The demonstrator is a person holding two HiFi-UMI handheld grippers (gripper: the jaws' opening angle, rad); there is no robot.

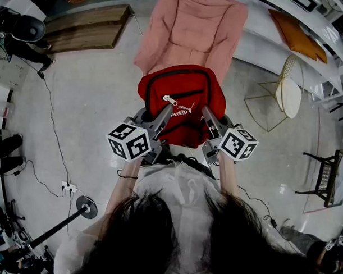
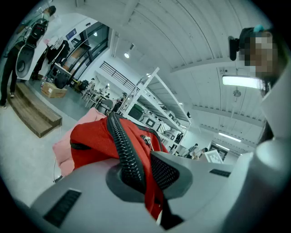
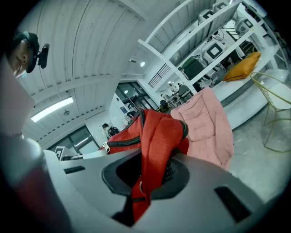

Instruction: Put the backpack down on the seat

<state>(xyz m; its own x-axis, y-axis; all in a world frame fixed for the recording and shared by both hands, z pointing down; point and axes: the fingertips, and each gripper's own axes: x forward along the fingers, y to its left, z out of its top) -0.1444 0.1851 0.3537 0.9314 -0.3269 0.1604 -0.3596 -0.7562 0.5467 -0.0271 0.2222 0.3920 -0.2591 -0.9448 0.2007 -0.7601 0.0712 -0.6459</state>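
A red backpack [image 1: 181, 102] with black zips hangs in the air in front of me, held by both grippers. My left gripper [image 1: 166, 112] is shut on its left side, with red fabric and a black zip [image 2: 122, 145] pinched between the jaws. My right gripper [image 1: 206, 113] is shut on a red strap [image 3: 152, 154] at the backpack's right side. Just beyond the backpack stands the seat, a pink padded chair [image 1: 190, 29]. The chair [image 3: 207, 123] also shows behind the backpack [image 3: 150, 132] in the right gripper view, and at the left, behind the backpack [image 2: 97, 139], as a pink edge [image 2: 61, 150] in the left gripper view.
A wooden platform [image 1: 83, 27] lies on the floor at the far left. A gold wire chair [image 1: 285, 93] stands to the right, with a white shelf unit and an orange cushion [image 1: 297, 31] behind it. Cables and a stand base [image 1: 84, 207] lie on the floor at my left.
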